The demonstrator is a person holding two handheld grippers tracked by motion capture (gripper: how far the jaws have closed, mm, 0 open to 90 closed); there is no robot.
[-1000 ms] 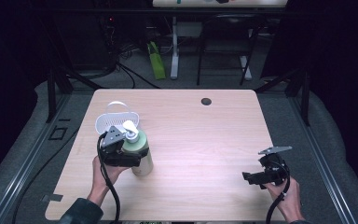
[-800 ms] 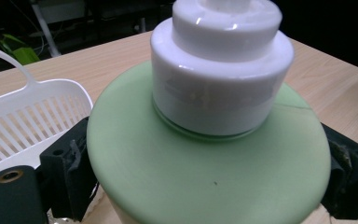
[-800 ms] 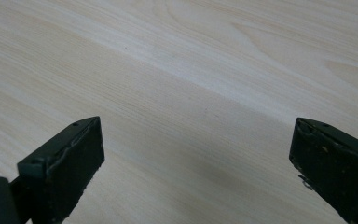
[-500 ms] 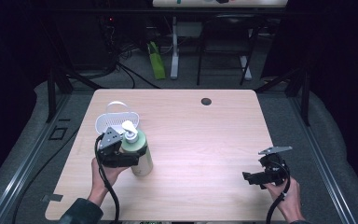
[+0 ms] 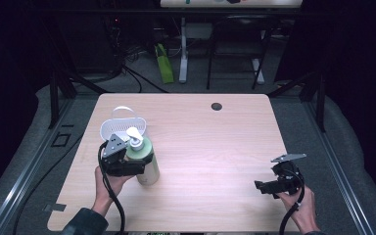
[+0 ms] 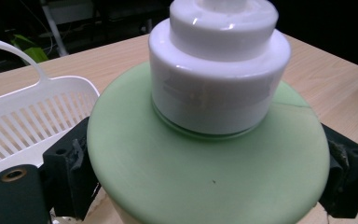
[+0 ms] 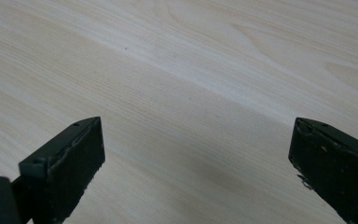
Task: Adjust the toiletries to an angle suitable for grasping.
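Your left gripper [image 5: 136,165] is squeezing a green bottle [image 5: 146,164] with a white pump top [image 6: 219,65]. In the left gripper view, its two black jaws press on both sides of the bottle's wide green shoulder. The bottle stands upright on the table [image 5: 215,147], near its left side. A white basket [image 5: 120,128] sits just behind it. Your right gripper [image 5: 267,187] is low over the table near the right front corner, well apart from the bottle. Its jaws are wide apart and hold nothing, with bare wood between them.
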